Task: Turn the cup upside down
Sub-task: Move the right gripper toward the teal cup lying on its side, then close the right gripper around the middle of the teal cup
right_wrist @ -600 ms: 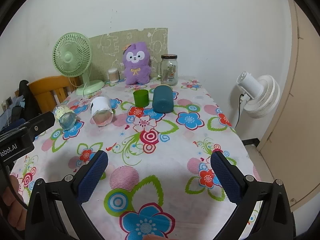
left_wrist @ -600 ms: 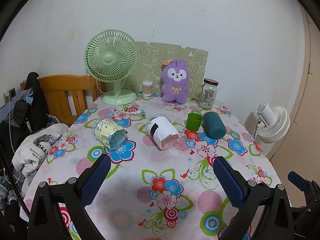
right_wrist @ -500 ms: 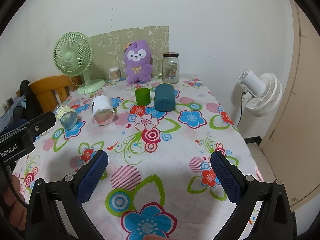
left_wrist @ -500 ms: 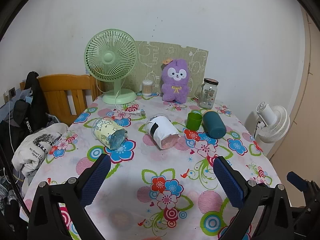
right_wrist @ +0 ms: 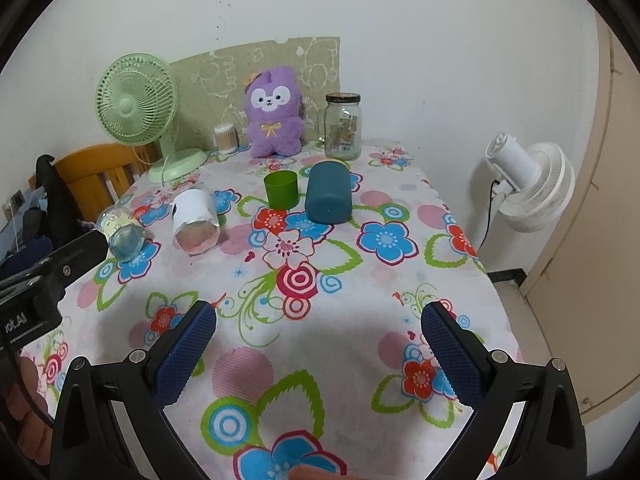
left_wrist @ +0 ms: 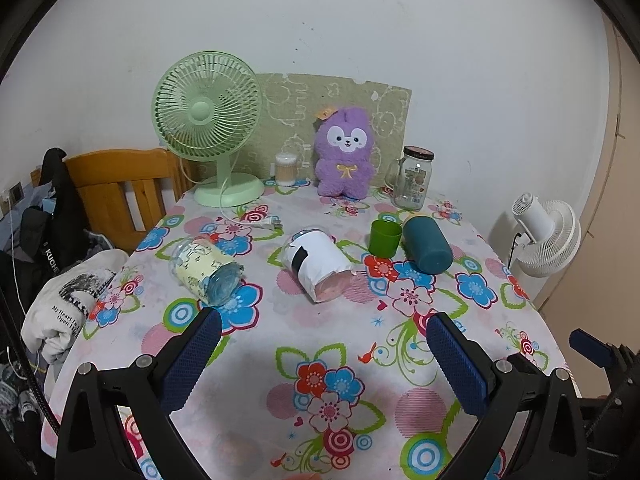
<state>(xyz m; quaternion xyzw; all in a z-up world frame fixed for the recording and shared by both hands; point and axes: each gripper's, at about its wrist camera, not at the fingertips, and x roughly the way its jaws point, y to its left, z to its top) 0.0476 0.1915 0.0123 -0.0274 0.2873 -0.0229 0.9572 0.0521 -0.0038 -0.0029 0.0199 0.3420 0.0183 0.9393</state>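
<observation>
Left wrist view: the left gripper point(left_wrist: 320, 344) hovers above the floral tabletop point(left_wrist: 248, 392), its blue fingers point(left_wrist: 192, 354) spread wide with nothing between them. The green cup point(left_wrist: 384, 237) stands upright, mouth up, at mid-table; what it holds cannot be seen. Just right of the green cup lies a teal cup point(left_wrist: 426, 248) on its side. Left of the green cup lie two more on their sides, a white-wrapped cup point(left_wrist: 320, 265) and, farther left, a yellow-patterned clear cup point(left_wrist: 206, 270). Four cups in all. Behind the green cup stand a lidded glass jar point(left_wrist: 413, 178), a purple plush toy point(left_wrist: 345, 152), a cotton-swab container point(left_wrist: 285, 169) and a green fan point(left_wrist: 210, 120).

Right wrist view: the right gripper point(right_wrist: 318, 336) is likewise spread apart and holds nothing. The green cup point(right_wrist: 281, 189) sits far ahead of it, touching nothing; the teal cup point(right_wrist: 329, 192) lies just right of it. A white fan point(right_wrist: 528, 184) stands beyond the table edge, right of the green cup.
</observation>
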